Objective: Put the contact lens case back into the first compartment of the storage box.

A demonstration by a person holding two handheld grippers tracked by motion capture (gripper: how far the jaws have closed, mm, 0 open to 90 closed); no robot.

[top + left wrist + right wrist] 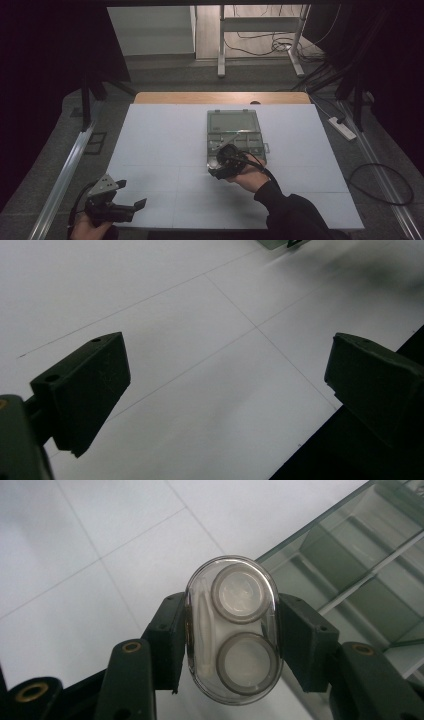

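Between the right jaws, the oval case (233, 630)

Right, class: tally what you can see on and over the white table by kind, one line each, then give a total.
Handheld grippers: 2 (left gripper, open; right gripper, shut on the clear oval case)
Clear oval cases: 1
Compartment boxes: 1
Total: 4

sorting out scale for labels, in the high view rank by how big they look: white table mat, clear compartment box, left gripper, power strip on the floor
1. white table mat
2. clear compartment box
3. left gripper, nearer the camera, so it may look oversized
4. power strip, farther away on the floor, so possibly undersized
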